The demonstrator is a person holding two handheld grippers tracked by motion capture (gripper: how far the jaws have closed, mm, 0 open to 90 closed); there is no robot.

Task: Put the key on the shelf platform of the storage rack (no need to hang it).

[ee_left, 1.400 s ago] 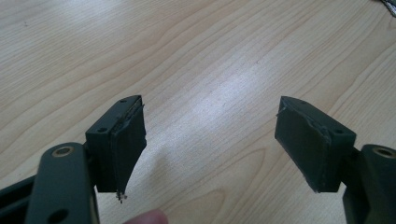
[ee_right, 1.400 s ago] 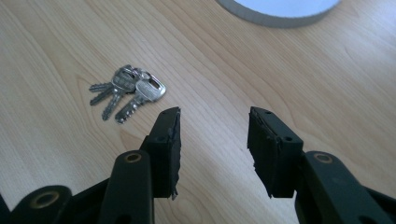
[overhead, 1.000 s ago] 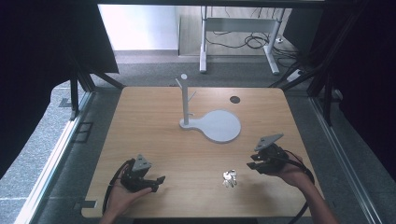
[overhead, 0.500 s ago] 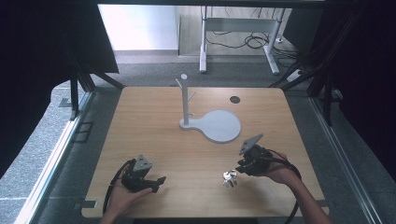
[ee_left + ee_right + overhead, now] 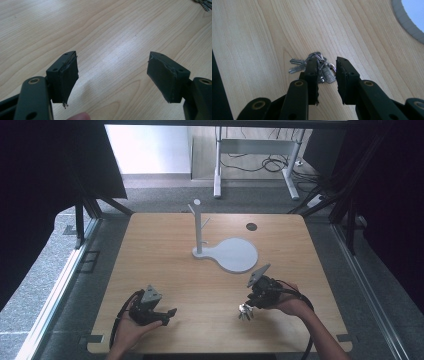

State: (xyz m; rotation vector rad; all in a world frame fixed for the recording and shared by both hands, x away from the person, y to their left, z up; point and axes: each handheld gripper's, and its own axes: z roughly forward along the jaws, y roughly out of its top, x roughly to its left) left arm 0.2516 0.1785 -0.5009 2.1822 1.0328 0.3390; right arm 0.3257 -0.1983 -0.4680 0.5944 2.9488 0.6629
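Observation:
A bunch of keys on a ring lies flat on the wooden table near its front edge, right of centre. My right gripper tilts down over it. In the right gripper view the keys sit at the tips of the right gripper, whose jaws are narrowed but still apart, with the ring between them. My left gripper rests in a hand at the front left. It stands wide open over bare wood, and the keys show far off at the top right of its view.
A white stand with hooked pegs rises from a flat round base at mid-table; the base's edge shows in the right gripper view. A small black disc lies at the back right. The table's front edge is close to both hands.
My right gripper has moved left and down from the right side to the keys, and its jaws now straddle the ring. The left gripper has stayed put.

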